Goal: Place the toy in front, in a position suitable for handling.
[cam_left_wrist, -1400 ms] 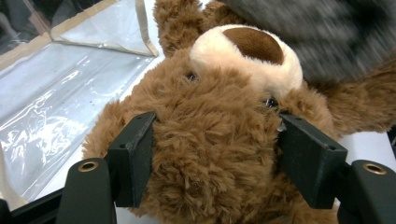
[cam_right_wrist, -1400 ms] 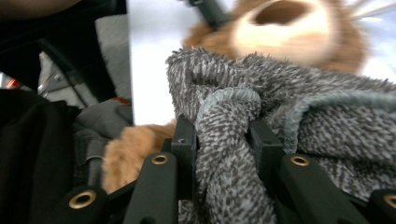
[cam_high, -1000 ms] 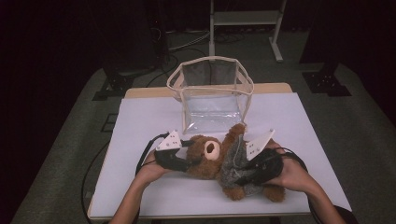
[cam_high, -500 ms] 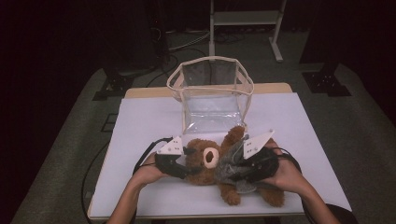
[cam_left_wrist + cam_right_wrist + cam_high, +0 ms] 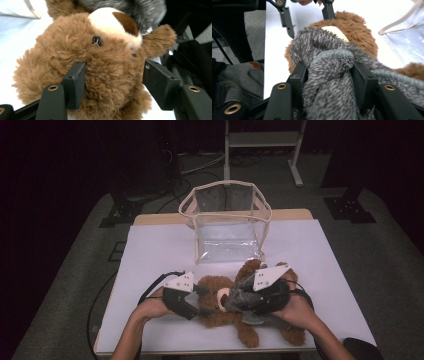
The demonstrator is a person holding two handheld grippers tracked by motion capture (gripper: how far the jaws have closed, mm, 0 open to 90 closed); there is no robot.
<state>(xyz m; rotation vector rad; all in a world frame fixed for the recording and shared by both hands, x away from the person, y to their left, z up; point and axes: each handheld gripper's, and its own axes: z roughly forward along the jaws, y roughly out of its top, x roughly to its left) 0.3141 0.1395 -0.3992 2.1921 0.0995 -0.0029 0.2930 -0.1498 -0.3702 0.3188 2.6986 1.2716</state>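
A brown teddy bear [image 5: 215, 309] lies on its back on the white table [image 5: 160, 250], near the front edge. A grey knitted garment [image 5: 246, 298] covers its body up to the muzzle. My left gripper [image 5: 200, 301] comes in from the left. In the left gripper view its jaws [image 5: 112, 82] straddle the bear's head [image 5: 107, 62], one pad sunk in the fur. My right gripper [image 5: 241, 300] is over the bear's chest, and its jaws have just been opening. In the right gripper view a bunched fold of the garment [image 5: 327, 70] still fills the gap, touching both pads.
A clear plastic bag [image 5: 227, 220] with a cream rim stands open just behind the bear. Bare white table lies to its left and right. A metal stand [image 5: 262, 140] rises on the floor beyond the table. Cables trail off the table's left front.
Bear, garment and both hands have shifted slightly toward the near edge. The garment's bunched edge now sits closer against the bear's muzzle.
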